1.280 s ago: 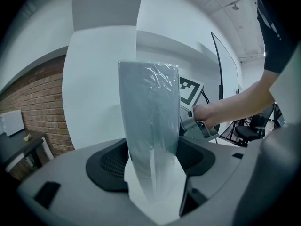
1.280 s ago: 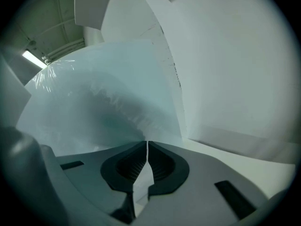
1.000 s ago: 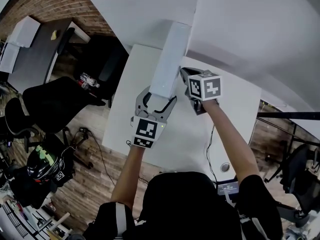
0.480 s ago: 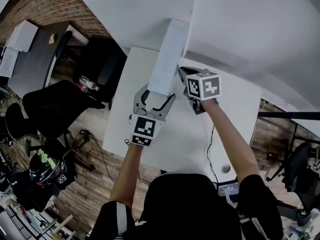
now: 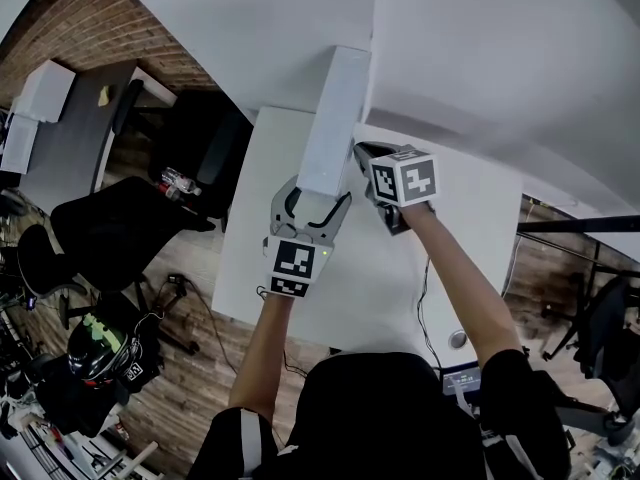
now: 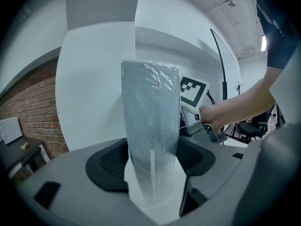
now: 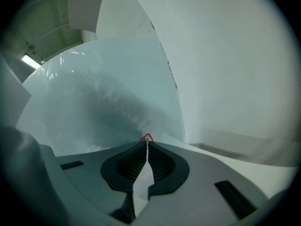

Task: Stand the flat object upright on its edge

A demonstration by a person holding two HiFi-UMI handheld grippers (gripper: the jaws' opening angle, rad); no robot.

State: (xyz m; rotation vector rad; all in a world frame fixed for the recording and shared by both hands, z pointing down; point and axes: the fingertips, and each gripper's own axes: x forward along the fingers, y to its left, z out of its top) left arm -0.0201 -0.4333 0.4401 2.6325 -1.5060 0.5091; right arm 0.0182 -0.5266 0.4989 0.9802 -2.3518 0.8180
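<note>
A long flat box [image 5: 335,118] in clear wrap stands tall on its end on the white table [image 5: 470,228], leaning towards the wall. My left gripper [image 5: 318,190] is shut on the box's lower part, one jaw on each broad face. In the left gripper view the box [image 6: 150,126] rises between the pads [image 6: 110,166]. My right gripper [image 5: 358,150] is shut with nothing in it. Its tips [image 7: 146,142] rest against the box's wrapped face [image 7: 103,102], beside a small red triangle label [image 7: 146,138]. The right hand and marker cube [image 6: 193,91] show behind the box.
A white wall [image 5: 480,68] runs close behind the table. Black office chairs [image 5: 110,218] and a dark desk [image 5: 70,118] stand on the wood floor to the left. A thin cable [image 5: 425,288] crosses the table's right part. A helmet [image 5: 95,353] lies low left.
The box and both grippers keep their places. Only the head view has shifted a little.
</note>
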